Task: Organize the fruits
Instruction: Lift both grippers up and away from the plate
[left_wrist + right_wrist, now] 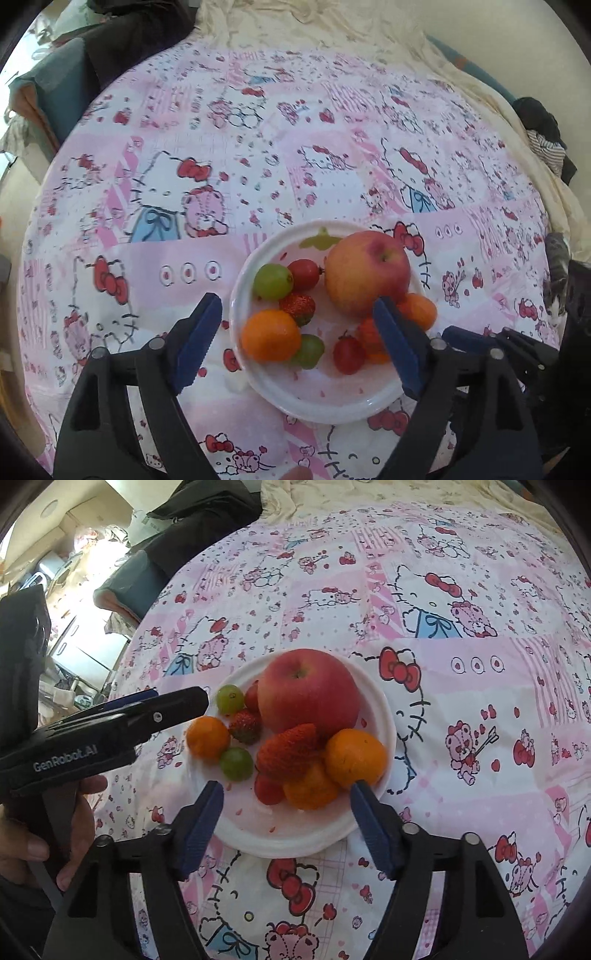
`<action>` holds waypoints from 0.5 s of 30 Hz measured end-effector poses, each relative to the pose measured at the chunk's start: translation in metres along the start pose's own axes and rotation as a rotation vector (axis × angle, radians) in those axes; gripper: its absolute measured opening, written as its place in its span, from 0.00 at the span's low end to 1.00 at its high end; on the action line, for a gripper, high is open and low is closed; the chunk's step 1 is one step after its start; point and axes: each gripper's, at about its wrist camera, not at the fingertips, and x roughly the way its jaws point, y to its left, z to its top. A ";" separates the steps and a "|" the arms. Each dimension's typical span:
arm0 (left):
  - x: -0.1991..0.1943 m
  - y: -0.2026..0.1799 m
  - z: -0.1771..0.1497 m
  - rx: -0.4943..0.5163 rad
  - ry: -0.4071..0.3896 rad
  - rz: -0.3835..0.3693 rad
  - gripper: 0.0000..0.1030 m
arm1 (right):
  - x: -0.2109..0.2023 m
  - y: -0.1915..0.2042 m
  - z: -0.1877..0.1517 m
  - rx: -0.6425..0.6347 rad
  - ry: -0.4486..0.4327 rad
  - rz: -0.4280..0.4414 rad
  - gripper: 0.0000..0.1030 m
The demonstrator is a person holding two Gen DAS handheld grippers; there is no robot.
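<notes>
A white plate (258, 384) (373, 686) on the pink printed cloth holds a large red apple (367, 271) (308, 690), small oranges (270, 335) (354, 757), green grapes (272, 281) (230, 699), strawberries (298, 307) (288, 749) and a small red fruit (303, 273). My left gripper (297, 314) is open and empty, its fingers on either side of the plate's near half. My right gripper (286, 794) is open and empty, just above the plate's near rim. The left gripper also shows from the side in the right wrist view (147, 712).
The pink cartoon-print cloth (221, 147) covers a bed-like surface. Dark clothing (129, 33) and a blue cushion (62, 92) lie at the far left edge. A cat (556, 291) sits at the right edge. A cluttered room (74, 590) shows beyond the left edge.
</notes>
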 end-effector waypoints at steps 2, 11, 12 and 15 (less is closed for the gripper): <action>-0.007 0.001 -0.001 -0.002 -0.018 0.004 0.80 | -0.002 0.001 -0.001 0.001 -0.006 0.011 0.74; -0.033 0.013 -0.006 -0.022 -0.093 0.061 0.80 | -0.024 0.001 -0.006 0.011 -0.049 0.016 0.74; -0.036 0.014 -0.007 -0.023 -0.102 0.073 0.80 | -0.027 0.001 -0.007 0.012 -0.056 0.016 0.74; -0.047 0.019 -0.010 -0.031 -0.131 0.094 0.80 | -0.035 0.002 -0.008 0.011 -0.076 0.009 0.75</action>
